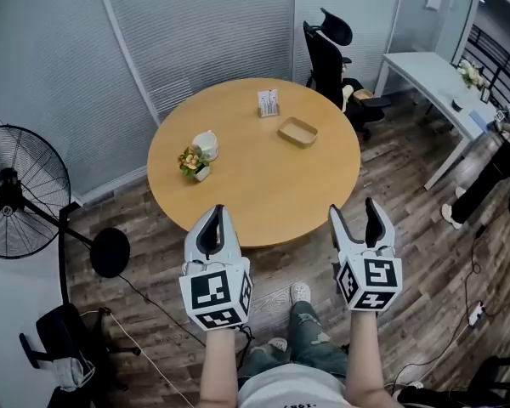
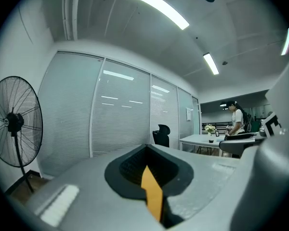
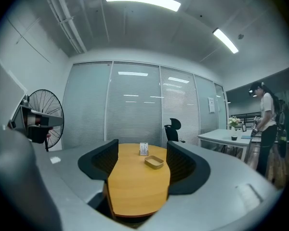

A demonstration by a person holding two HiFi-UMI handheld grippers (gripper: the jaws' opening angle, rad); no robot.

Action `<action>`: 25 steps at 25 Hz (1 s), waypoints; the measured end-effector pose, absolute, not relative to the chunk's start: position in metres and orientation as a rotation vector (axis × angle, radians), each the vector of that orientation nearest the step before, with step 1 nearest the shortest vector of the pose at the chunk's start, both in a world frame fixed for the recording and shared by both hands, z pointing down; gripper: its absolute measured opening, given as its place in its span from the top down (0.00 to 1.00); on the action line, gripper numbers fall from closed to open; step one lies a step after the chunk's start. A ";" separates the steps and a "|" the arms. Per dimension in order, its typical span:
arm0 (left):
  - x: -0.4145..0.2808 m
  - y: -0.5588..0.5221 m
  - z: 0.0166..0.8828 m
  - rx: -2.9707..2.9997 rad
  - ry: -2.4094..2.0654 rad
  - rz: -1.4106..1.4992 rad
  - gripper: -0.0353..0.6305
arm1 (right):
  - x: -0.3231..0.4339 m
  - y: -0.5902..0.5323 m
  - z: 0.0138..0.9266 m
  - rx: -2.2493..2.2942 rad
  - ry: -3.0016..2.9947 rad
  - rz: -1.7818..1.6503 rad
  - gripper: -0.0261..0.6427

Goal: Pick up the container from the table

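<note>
A shallow tan container (image 1: 297, 132) is seen lying on a round wooden table (image 1: 263, 194), on the far right part of the top and well apart from both grippers. A small upright card stand (image 1: 269, 103) is placed just behind it, toward the table's far edge. On the left part of the table a white bowl (image 1: 206, 144) is set, with a little pot of flowers (image 1: 192, 161) touching or just beside it.

The right gripper (image 1: 353, 215) is held over the floor near the table's near edge, its jaws spread apart with nothing between them; the table top and the container are framed in the gap. The left gripper (image 1: 218, 219) is held level with it, jaws closed together on nothing, with only a thin sliver of table shown between them.

A standing fan (image 1: 17, 195) is seen at the left, a black office chair (image 1: 330, 58) behind the table, and a white desk (image 1: 433, 79) with a person (image 1: 493, 168) at the right.
</note>
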State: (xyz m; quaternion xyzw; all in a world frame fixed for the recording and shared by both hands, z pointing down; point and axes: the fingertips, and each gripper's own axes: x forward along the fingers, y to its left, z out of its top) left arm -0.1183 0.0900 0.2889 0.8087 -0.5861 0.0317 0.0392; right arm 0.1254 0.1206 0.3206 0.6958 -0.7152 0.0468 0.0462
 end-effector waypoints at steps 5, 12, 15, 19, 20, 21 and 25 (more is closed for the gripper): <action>-0.100 0.050 0.287 2.442 -1.849 0.081 0.94 | 0.146 0.070 0.317 2.081 -2.220 0.127 0.45; -0.074 -0.010 0.282 2.376 -1.928 0.064 0.94 | 0.178 -0.008 0.309 2.021 -2.282 0.113 0.45; -0.066 -0.034 0.282 2.344 -1.963 0.056 0.94 | 0.187 -0.038 0.309 1.986 -2.312 0.110 0.45; -0.057 -0.062 0.285 2.313 -1.992 0.056 0.94 | 0.196 -0.072 0.310 1.946 -2.340 0.109 0.45; -0.055 -0.067 0.285 2.306 -1.999 0.056 0.94 | 0.198 -0.078 0.312 1.936 -2.347 0.111 0.45; -0.053 -0.071 0.286 2.300 -2.005 0.059 0.94 | 0.199 -0.084 0.314 1.925 -2.354 0.116 0.45; -0.053 -0.086 0.294 2.273 -2.020 0.089 0.95 | 0.200 -0.106 0.326 1.885 -2.363 0.150 0.45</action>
